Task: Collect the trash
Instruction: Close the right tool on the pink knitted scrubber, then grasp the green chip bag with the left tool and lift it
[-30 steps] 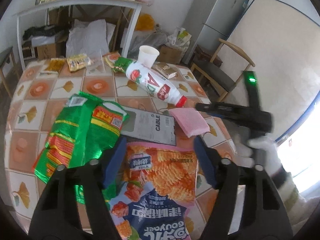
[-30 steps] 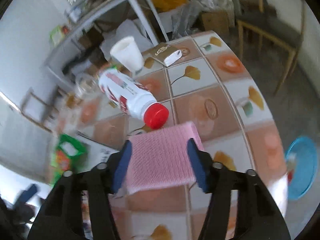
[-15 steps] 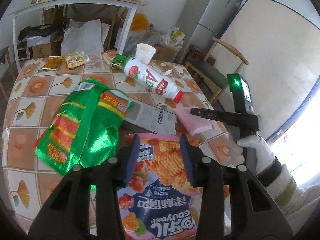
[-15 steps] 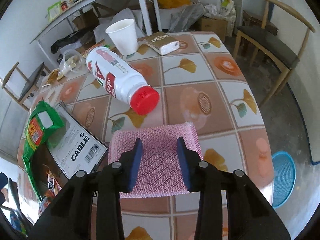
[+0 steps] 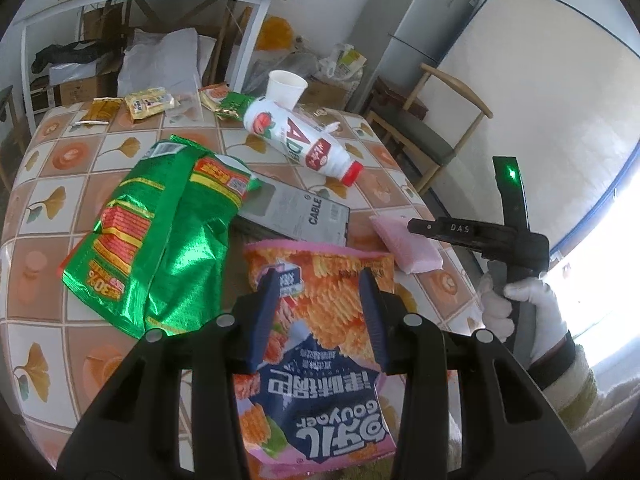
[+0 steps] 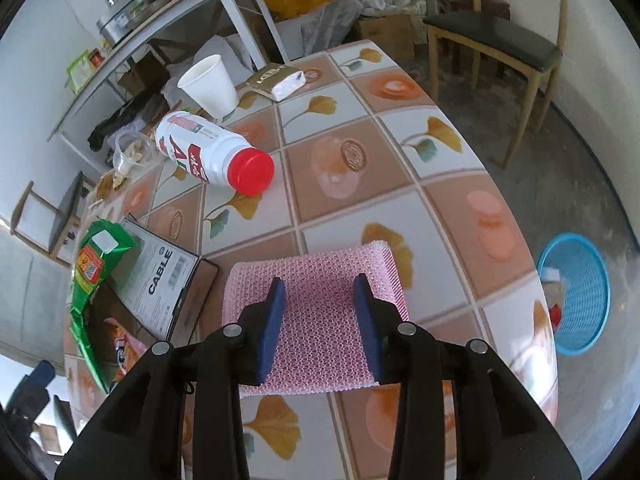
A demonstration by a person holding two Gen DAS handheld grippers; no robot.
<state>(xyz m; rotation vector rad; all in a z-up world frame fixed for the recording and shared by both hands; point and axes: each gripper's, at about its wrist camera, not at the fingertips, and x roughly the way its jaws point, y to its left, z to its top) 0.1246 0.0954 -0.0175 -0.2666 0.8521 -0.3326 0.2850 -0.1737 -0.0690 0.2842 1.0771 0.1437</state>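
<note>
Fingers of the left gripper (image 5: 320,312) have just been closing and stand part-open over the orange-and-blue snack bag (image 5: 316,360) at the tabletop's near edge; whether they pinch it cannot be told. The right gripper (image 6: 320,320), likewise just narrowed, straddles the pink scouring pad (image 6: 316,312) near the right edge, grip unclear. Beyond lie a green snack bag (image 5: 160,240), a cable box (image 5: 296,216) and a toppled red-capped bottle (image 6: 212,156), with bare tiles (image 6: 360,160) between. Only the right view shows the blue basket (image 6: 576,292) on the floor.
</note>
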